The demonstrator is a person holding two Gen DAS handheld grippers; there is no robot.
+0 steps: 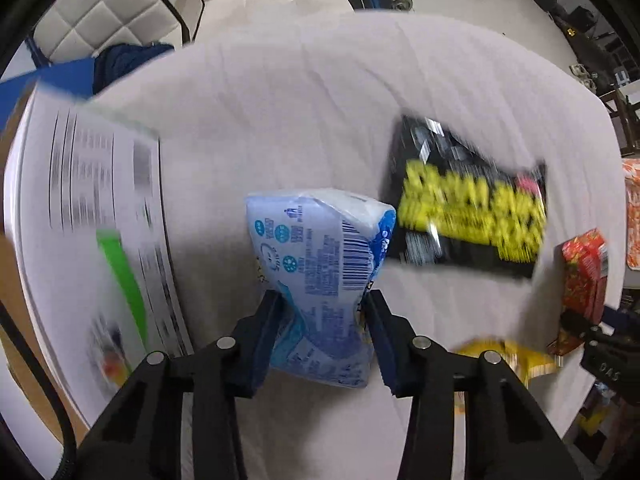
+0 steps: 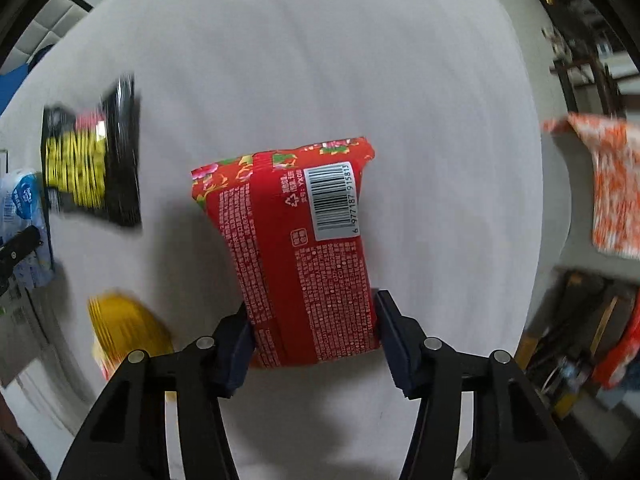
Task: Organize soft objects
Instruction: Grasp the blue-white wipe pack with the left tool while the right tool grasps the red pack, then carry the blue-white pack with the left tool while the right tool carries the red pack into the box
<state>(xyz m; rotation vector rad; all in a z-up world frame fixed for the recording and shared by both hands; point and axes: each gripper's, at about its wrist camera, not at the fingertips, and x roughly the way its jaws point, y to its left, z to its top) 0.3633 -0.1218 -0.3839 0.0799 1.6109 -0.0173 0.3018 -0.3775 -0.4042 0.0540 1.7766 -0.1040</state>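
Observation:
My left gripper [image 1: 322,304] is shut on a light blue tissue pack [image 1: 320,256], squeezing its waist, above the white bed sheet [image 1: 280,120]. My right gripper [image 2: 312,312] is shut on a red flowered tissue pack [image 2: 296,248] with a barcode label, also held above the sheet. The red pack also shows at the right edge of the left wrist view [image 1: 586,276]. The blue pack shows at the left edge of the right wrist view [image 2: 24,220]. A black and yellow packet [image 1: 472,200] lies on the sheet; it also shows in the right wrist view [image 2: 92,156].
A large white box with printed text and a green stripe [image 1: 92,232] stands at the left. A yellow packet [image 2: 124,328] lies near the bed's front. An orange and white patterned cloth [image 2: 608,184] hangs at the right. Cluttered furniture stands beyond the bed's right edge.

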